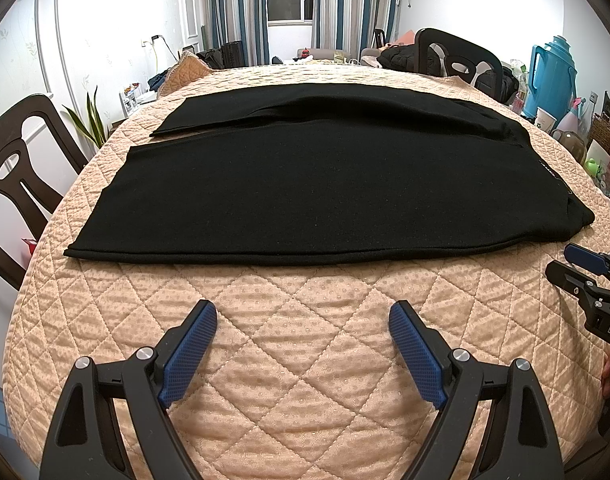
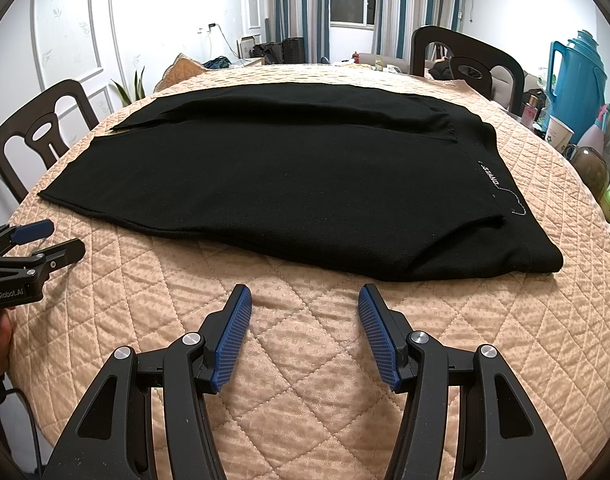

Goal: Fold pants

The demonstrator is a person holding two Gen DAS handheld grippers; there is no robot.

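Black pants (image 1: 325,184) flat across mid-frame on quilted tablecloth (image 1: 305,360), legs toward left, waistband right. Left gripper (image 1: 303,316) and right gripper (image 2: 305,300) both spread wide, empty, low in frame, just short of near hem.

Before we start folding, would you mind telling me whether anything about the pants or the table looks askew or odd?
Nothing stands out. The black pants lie flat on the quilted table cover, legs side by side. The left gripper and right gripper are both open, short of the cloth.
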